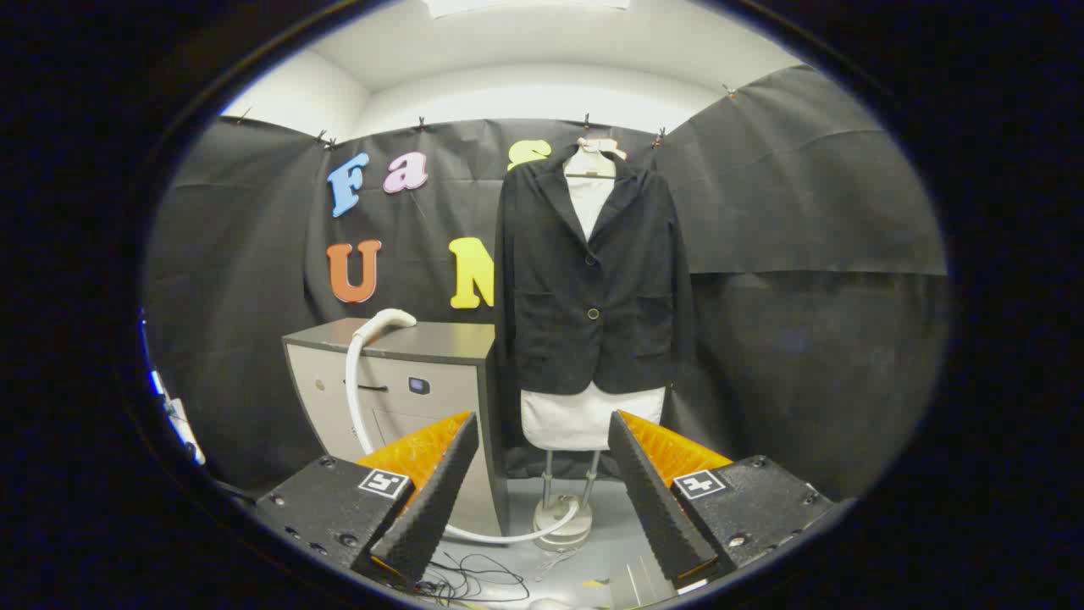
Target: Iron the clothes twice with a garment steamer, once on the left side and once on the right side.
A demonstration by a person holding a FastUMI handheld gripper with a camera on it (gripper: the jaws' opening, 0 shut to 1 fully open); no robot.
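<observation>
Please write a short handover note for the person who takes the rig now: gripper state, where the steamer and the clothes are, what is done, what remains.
Gripper: open, holding nothing, pointing at the clothes from a distance.
Steamer head: lies on top of the grey cabinet, beyond the left finger; its white hose runs down to the base on the floor.
Clothes: black jacket over a white garment, hanging on a stand beside the cabinet, beyond the fingers.
Done: by this view, nothing; the steamer is not yet picked up.
Left: grasp the steamer head, steam the left side once, then the right side once.
</observation>
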